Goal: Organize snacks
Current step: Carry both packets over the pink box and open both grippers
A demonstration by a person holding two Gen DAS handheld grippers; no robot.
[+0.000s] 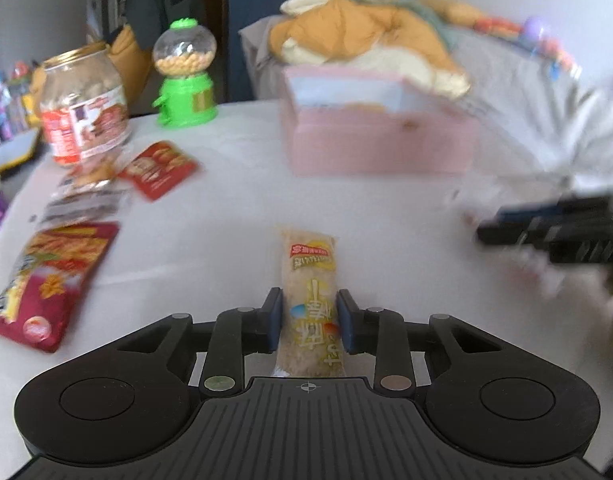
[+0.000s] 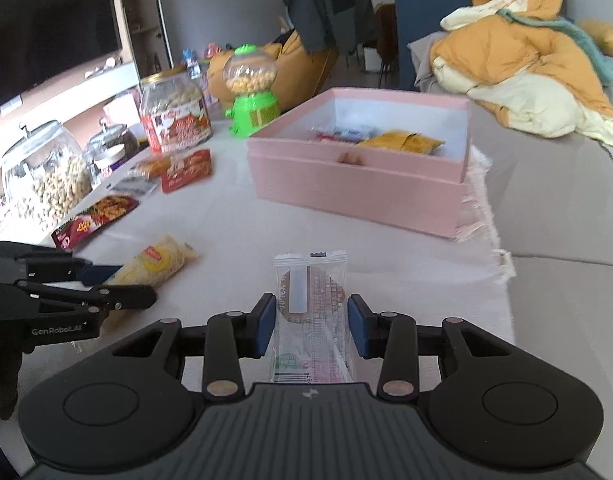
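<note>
Left wrist view: left gripper (image 1: pixel 309 318) clamps a long crinkly yellow snack pack (image 1: pixel 311 300); right gripper (image 2: pixel 311 322) pinches a flat clear-wrapped biscuit (image 2: pixel 312 312) near the pink cardboard box (image 2: pixel 358 188).

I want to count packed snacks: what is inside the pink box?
In the pink box: a yellow-brown packet and a red-blue wrapper. The front wall hides the nearest floor.

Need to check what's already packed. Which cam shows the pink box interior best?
Right wrist. It looks down into the open pink box, showing a yellow packet and a small wrapped snack inside. The left wrist view is blurred and shows only its front wall, no contents.
</note>
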